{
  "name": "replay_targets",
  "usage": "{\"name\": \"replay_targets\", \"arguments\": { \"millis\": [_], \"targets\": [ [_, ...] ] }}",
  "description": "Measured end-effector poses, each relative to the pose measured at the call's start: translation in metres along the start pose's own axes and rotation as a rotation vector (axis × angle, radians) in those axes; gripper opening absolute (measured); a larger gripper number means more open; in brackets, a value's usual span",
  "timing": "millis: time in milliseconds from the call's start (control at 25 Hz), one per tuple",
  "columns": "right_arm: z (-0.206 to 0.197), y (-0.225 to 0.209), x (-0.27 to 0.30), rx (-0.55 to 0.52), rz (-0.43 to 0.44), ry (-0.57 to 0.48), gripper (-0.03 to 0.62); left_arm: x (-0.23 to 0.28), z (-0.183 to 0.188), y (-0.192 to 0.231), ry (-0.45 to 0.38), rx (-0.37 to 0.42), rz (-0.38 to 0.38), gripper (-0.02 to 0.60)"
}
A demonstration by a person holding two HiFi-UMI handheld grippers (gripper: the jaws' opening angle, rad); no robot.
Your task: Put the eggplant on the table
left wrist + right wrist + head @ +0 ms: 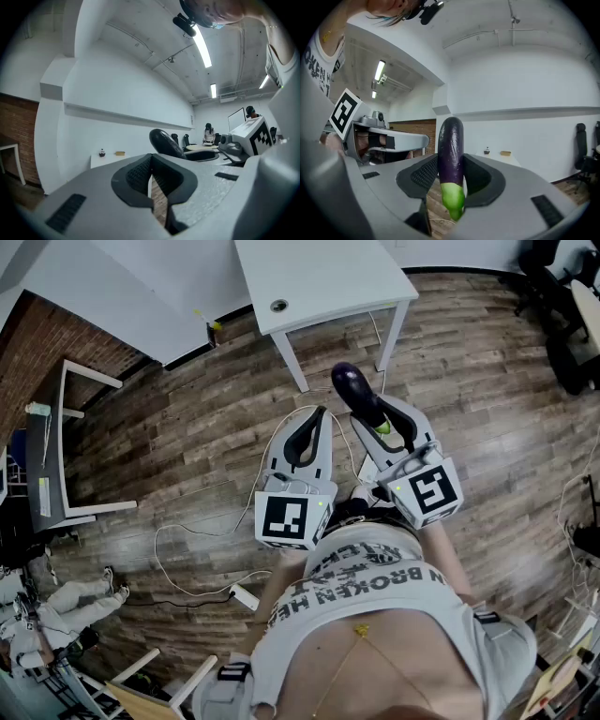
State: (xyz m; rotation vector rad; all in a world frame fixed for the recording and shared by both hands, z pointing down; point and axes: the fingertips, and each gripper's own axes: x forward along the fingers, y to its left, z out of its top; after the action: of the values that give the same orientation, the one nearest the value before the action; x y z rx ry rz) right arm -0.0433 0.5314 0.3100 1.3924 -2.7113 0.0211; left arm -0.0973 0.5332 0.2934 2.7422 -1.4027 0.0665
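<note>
The white table (328,277) stands on the wood-plank floor (187,427). One small round item (279,306) rests on the tabletop near the edge facing the person. A white cable (156,542) and a white power strip (246,596) lie on the floor.

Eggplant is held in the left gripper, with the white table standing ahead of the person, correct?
Wrong gripper: the eggplant is held in the right gripper, as the right gripper view shows; the left gripper is shut on nothing. The white table does stand ahead of the person.
</note>
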Motion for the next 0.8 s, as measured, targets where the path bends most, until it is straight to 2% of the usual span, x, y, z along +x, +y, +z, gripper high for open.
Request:
{"name": "replay_targets", "arguments": {
  "millis": [200,600,800],
  "targets": [
    [0.005,-0.006,-0.002,0.029,-0.003,-0.04,0.166,0.003,-0.002,-0.001,0.004,-0.01,0.0,-0.002],
    [-0.014,-0.013,0.007,-0.003,0.012,0.021,0.166,0.0,-0.026,0.013,0.04,-0.06,0.036,-0.002],
    [-0.013,-0.02,0.031,0.017,-0.011,0.017,0.166,0.022,-0.026,0.03,0.038,-0.068,-0.011,-0.002]
  ]
}}
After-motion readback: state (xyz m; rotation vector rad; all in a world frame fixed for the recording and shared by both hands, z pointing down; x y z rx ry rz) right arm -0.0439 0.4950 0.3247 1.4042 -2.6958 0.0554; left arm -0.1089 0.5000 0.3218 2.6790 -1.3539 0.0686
